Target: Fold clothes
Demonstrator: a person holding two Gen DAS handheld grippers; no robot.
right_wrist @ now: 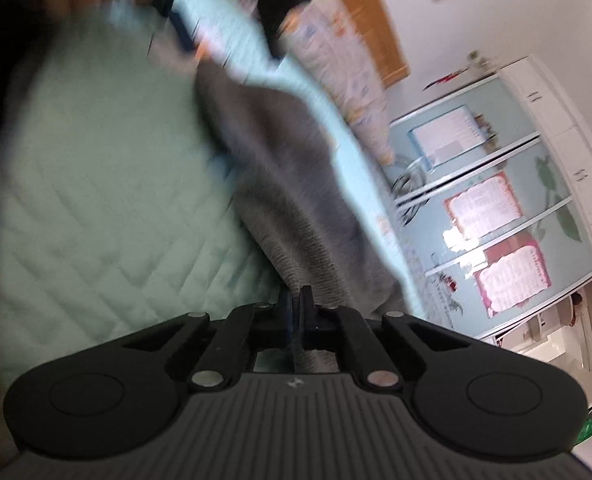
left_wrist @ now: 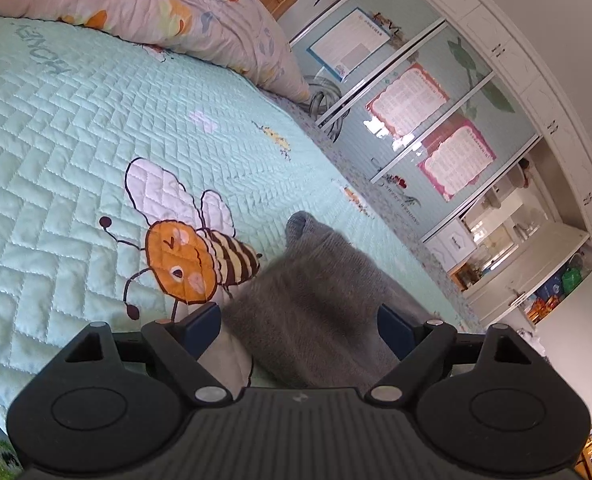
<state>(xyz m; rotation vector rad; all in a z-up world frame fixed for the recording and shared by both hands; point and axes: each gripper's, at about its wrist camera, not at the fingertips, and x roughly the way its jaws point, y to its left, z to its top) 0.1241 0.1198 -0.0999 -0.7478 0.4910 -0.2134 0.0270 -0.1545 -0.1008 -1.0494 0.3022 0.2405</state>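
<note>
**Grey garment going into a fold on the bee quilt**

I am pinching the grey garment (right_wrist: 288,200) in my right claw (right_wrist: 295,312), jaws closed on its near edge. My left claw (left_wrist: 300,326) is standing wide, straddling cloth unclamped. Best practice: clamp left, then carry both edges evenly toward twelve o'clock across the bed (left_wrist: 56,160).

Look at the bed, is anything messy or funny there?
Only the grey garment: it lies rumpled on the green bee quilt, one end poking up, not yet folded flat. Nothing looks spilled or broken.
</note>
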